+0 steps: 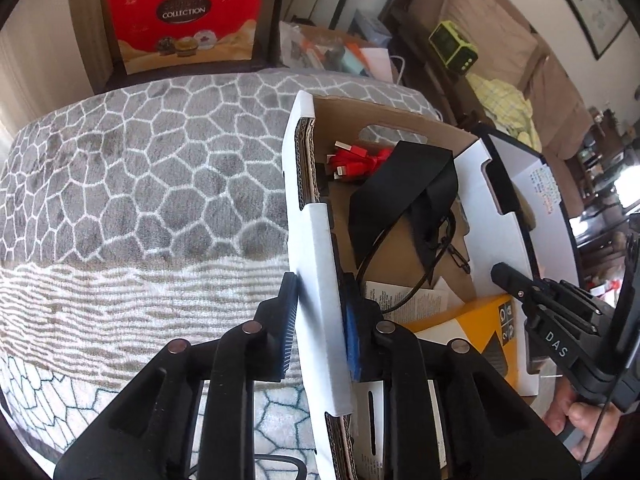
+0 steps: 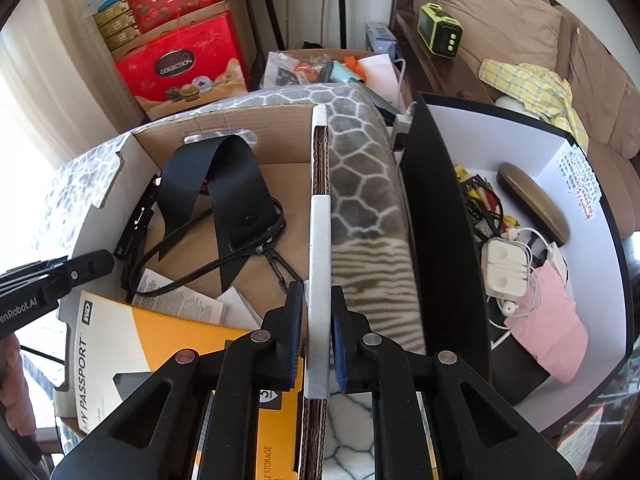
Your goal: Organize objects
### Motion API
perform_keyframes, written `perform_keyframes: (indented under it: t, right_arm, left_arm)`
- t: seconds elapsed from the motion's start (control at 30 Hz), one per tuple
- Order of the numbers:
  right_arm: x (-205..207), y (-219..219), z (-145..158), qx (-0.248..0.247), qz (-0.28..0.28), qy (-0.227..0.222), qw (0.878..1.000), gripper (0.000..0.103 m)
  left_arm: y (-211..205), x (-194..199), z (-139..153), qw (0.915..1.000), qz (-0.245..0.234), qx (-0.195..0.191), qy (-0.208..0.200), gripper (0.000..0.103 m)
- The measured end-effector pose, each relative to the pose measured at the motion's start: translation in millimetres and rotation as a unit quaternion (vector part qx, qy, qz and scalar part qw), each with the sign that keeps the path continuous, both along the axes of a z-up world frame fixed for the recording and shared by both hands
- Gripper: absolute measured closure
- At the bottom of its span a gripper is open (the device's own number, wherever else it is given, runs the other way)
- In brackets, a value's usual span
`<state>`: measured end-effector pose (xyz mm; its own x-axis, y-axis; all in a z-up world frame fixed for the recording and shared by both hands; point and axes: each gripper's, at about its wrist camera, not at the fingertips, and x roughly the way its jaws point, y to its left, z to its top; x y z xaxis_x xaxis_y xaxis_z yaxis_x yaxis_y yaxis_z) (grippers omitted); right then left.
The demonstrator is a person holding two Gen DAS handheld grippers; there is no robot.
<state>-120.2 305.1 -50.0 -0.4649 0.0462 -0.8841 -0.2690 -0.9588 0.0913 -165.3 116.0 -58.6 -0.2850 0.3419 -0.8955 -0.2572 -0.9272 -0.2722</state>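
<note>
**Two-handed box carry: keep both sides level**

So both grippers are on the cardboard box [image 2: 224,148] right now, one per side wall. The left gripper [image 1: 320,328] has its jaws clamped on the white-edged left wall, one pad outside and the blue one inside. The right gripper [image 2: 316,336] is doing the same on the opposite wall, jaws closed tight against the white rim. My read: the step in hand is lifting or shifting the whole box, probably to line it up with the white tray [image 2: 560,168] just beside it.

Tips for doing it well, as I see it:
- Move both hands together and at the same height. The walls are only corrugated card, so a twist could bend or tear the rim.
- Keep it flat. The loose stuff inside, a black strap [image 2: 236,184], red USB sticks [image 1: 352,160] and a yellow WD box [image 2: 132,344], will slide if it tips.
- Watch the gap on the right, since the tray sits close and an edge could catch.

The box sits on a soft grey blanket [image 1: 140,168] with a pebble pattern, so it's squishy and won't slide cleanly; lifting beats dragging. The room's cluttered: a red gift box [image 1: 184,16] behind, a sofa [image 2: 500,20] to the right, a green gadget [image 2: 438,36] on its ledge.
</note>
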Motion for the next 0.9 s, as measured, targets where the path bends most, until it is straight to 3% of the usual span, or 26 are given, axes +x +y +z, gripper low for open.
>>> perform_keyframes:
  t: [0.4,0.7,0.9]
  right_arm:
    - [-28,-70,16,0.006,0.059,0.020,0.998,0.090]
    - [-59,-119,11,-0.007,0.092,0.013,0.996,0.090]
    - [-71,-136,2,0.010,0.094,0.007,0.995,0.090]
  left_arm:
    - [-78,-2,22,0.9982,0.057,-0.009,0.020,0.085]
    - [-126,-14,13,0.9957,0.089,-0.021,0.008,0.085]
    - [-135,-18,1,0.9948,0.098,-0.030,0.006,0.087]
